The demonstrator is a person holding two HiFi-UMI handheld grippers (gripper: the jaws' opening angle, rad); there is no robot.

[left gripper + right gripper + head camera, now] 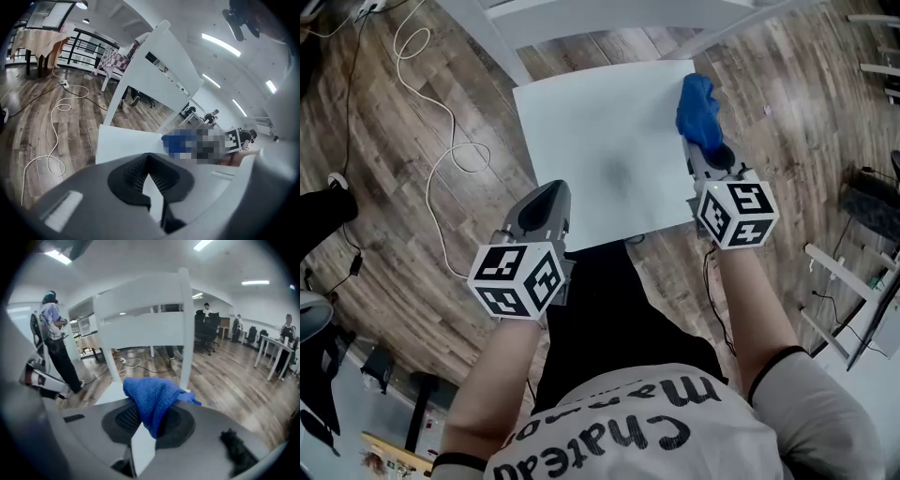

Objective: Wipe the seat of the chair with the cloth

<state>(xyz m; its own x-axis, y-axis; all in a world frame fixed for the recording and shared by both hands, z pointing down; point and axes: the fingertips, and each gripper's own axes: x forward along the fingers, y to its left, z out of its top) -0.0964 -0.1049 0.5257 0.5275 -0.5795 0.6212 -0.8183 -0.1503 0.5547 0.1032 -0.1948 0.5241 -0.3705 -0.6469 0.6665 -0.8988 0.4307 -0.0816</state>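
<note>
Chair seat (600, 141): white, bare. Blue cloth (698, 111): bunched at the seat's far right corner, pinched in right gripper (703, 148), whose jaws are clamped on it. Left gripper (549, 192): over the near left edge, jaws together, empty. Step: wiping, probably early. Next: press the cloth flat and sweep it leftward across the seat.

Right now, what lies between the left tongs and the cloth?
Only bare white seat, as the head view shows; the right tongs grip the cloth.
</note>
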